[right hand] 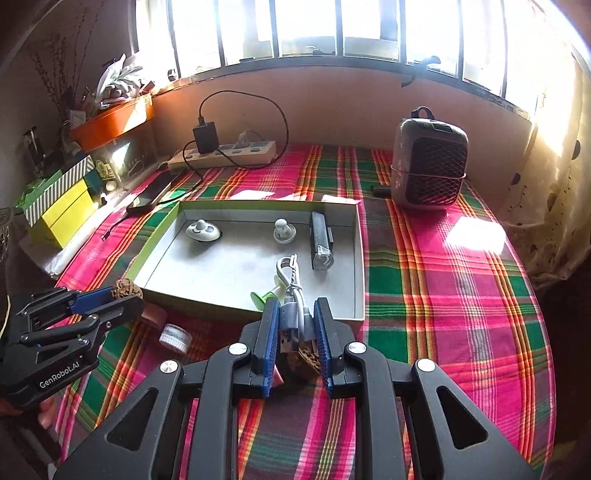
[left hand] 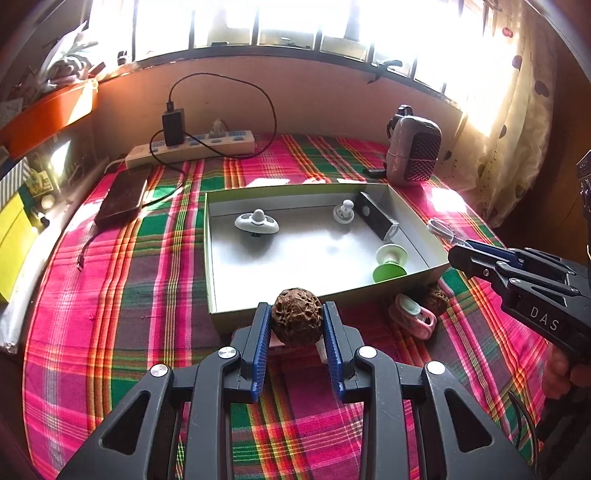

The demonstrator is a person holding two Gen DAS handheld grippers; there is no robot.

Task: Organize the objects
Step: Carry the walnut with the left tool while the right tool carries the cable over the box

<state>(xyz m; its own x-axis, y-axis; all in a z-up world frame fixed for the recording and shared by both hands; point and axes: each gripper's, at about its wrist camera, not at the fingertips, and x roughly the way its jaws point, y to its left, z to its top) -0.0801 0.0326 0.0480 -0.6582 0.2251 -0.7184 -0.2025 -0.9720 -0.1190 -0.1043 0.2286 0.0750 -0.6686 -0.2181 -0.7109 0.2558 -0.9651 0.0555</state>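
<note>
We find the open box (left hand: 218, 258) at the middle of the cloth-covered table (left hand: 110, 295) — behind it the power strip (left hand: 192, 147) to the left, the small heater (left hand: 413, 147) to the right. In the box sit two knobbed pieces (left hand: 256, 221) — the flashlight (left hand: 376, 218) along its right wall.

Sun floods through the barred window (right hand: 314, 29) above the peach wall (right hand: 332, 103) (curtain (left hand: 517, 122) at its right), brightening the plaid cloth (right hand: 443, 277).

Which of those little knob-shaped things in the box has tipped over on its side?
The green one, near the box's front right corner, lies on its side. The two white ones by the back wall stand upright with knobs pointing up.
</note>
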